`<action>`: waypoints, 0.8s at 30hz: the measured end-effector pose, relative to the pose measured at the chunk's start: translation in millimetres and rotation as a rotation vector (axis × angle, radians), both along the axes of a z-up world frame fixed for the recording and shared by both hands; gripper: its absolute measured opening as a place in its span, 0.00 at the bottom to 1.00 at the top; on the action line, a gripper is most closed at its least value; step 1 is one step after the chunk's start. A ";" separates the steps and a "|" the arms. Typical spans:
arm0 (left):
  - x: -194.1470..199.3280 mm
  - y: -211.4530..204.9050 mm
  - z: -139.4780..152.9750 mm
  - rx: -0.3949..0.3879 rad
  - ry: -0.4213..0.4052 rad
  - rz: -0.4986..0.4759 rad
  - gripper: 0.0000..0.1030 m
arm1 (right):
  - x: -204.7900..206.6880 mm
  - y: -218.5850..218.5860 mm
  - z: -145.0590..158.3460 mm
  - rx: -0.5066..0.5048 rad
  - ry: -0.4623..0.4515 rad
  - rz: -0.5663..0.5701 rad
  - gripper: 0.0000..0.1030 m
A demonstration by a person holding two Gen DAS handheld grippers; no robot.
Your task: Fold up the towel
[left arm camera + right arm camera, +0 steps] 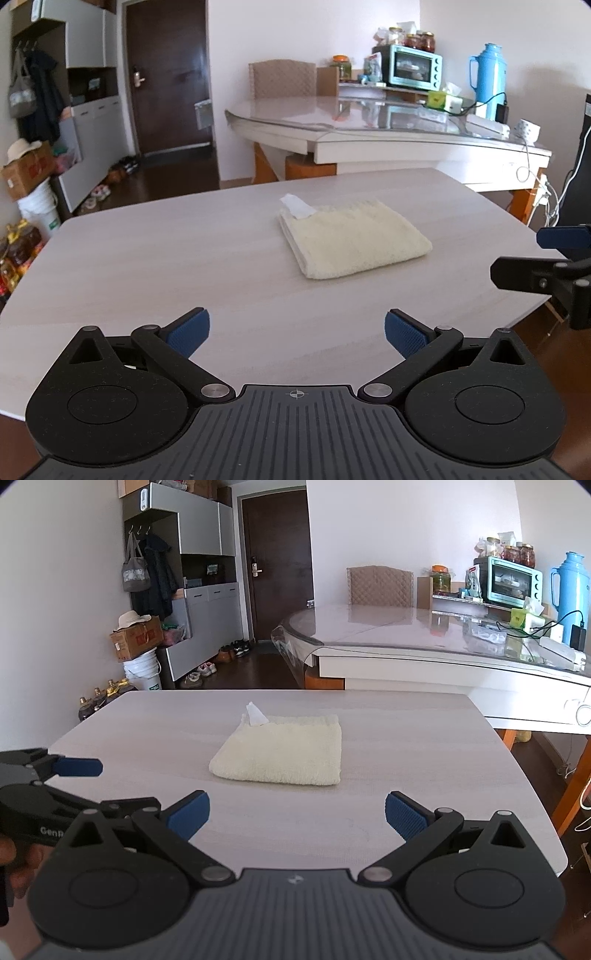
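Note:
A cream towel (351, 240) lies folded into a small rectangle on the pale wooden table (147, 266), with a white label (297, 206) sticking out at its far left corner. It also shows in the right wrist view (284, 753), label (256, 715) at its far left. My left gripper (297, 332) is open and empty, hovering near the table's front edge, short of the towel. My right gripper (297, 812) is open and empty, also short of the towel. The right gripper shows at the right edge of the left wrist view (546, 258); the left gripper shows at the left of the right wrist view (66, 775).
A glass-topped dining table (369, 122) stands behind, with a teal toaster oven (413, 68), a blue thermos (487, 77), a tissue box (443, 98) and cables. A chair (282, 79) stands behind it. Cabinets, boxes, a bucket (142, 672) and shoes line the left wall.

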State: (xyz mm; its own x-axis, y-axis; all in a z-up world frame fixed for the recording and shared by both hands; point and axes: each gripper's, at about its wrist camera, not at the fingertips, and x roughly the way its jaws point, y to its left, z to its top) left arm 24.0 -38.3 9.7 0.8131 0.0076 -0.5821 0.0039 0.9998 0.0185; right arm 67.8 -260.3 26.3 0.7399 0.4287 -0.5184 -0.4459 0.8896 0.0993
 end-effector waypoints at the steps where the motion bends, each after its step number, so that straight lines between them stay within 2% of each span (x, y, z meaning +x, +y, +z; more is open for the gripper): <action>1: -0.1 -0.1 -0.3 0.000 0.001 -0.001 1.00 | 0.3 0.3 -0.4 -0.002 0.002 -0.001 0.99; 24: 3.4 1.1 -2.3 -0.011 0.001 0.021 1.00 | -1.2 4.6 -1.6 -0.007 0.017 0.008 0.99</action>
State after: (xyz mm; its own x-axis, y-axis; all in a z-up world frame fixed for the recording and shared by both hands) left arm 27.4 -37.2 7.4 0.8125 0.0186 -0.5827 -0.0173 0.9998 0.0078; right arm 66.6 -255.7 24.7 0.7276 0.4309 -0.5338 -0.4513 0.8867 0.1007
